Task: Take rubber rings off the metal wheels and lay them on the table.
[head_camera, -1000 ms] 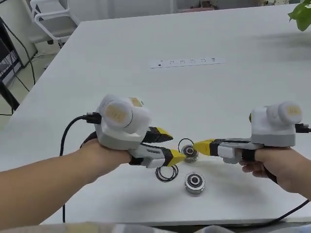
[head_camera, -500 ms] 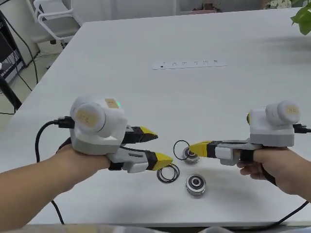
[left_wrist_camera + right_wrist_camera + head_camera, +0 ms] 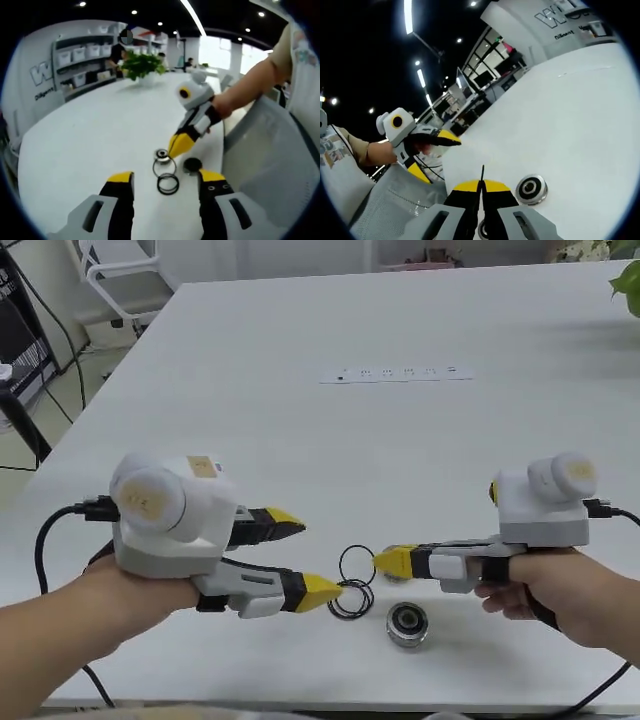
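Head view: right gripper point(image 3: 381, 561) pinches rubber ring point(image 3: 342, 563) near metal wheel point(image 3: 406, 624).

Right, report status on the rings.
Left gripper open, hovering. Right gripper shut on rubber ring. Loose rings on table beside metal wheel. Nothing blocking.

My left gripper point(image 3: 315, 558) is a white moulded plastic shell with a rounded drum on top, faced by a pale orange disc. Its jaws run grey-white, then black, to yellow wedge tips. A black cable point(image 3: 88, 508) leaves its back. My right gripper point(image 3: 385, 561) is built alike, with its own black lead point(image 3: 610, 508). I wear a beige short sleeve point(image 3: 287, 37).
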`<control>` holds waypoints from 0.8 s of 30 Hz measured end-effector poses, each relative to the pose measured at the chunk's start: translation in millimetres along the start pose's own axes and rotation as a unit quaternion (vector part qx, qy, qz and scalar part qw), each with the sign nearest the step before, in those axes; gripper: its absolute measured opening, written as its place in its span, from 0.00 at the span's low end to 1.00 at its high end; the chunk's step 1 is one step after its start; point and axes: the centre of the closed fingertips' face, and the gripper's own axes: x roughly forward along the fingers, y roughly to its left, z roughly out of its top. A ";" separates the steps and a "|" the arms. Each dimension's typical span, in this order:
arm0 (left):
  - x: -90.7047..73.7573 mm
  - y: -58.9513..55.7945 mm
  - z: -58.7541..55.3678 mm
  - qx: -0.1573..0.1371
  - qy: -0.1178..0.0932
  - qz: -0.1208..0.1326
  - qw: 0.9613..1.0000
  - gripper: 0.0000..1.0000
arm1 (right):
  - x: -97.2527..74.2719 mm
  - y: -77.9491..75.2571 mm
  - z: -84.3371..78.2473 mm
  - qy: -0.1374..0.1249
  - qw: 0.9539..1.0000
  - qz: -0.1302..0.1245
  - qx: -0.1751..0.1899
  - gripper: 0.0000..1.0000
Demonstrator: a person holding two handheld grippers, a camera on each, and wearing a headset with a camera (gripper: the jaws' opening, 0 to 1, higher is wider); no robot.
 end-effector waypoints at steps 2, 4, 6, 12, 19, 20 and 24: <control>-1.5 -0.7 -0.4 -0.002 -0.001 0.002 1.000 0.53 | 2.6 1.0 -2.9 0.007 1.000 0.002 0.001 0.00; -2.8 0.2 -1.8 -0.004 -0.002 0.004 1.000 0.54 | 4.8 1.0 -6.4 0.015 1.000 0.004 0.005 0.00; -4.0 -0.3 -3.3 -0.005 -0.001 0.006 1.000 0.55 | 6.5 0.5 -9.3 0.021 1.000 0.004 0.006 0.00; -7.4 1.2 -4.9 -0.008 -0.001 0.012 1.000 0.56 | 11.5 -2.2 -15.6 0.038 0.999 0.000 0.007 0.00; -9.0 3.0 -6.7 -0.012 -0.001 0.015 1.000 0.56 | 13.7 -6.2 -21.0 0.051 0.999 -0.001 0.012 0.00; -9.0 3.4 -7.2 -0.012 -0.001 0.015 1.000 0.56 | 14.1 -7.0 -22.0 0.053 0.999 -0.002 0.013 0.00; -8.6 3.1 -8.5 -0.013 0.001 0.014 1.000 0.56 | 15.4 -8.8 -24.0 0.057 0.998 -0.003 0.014 0.00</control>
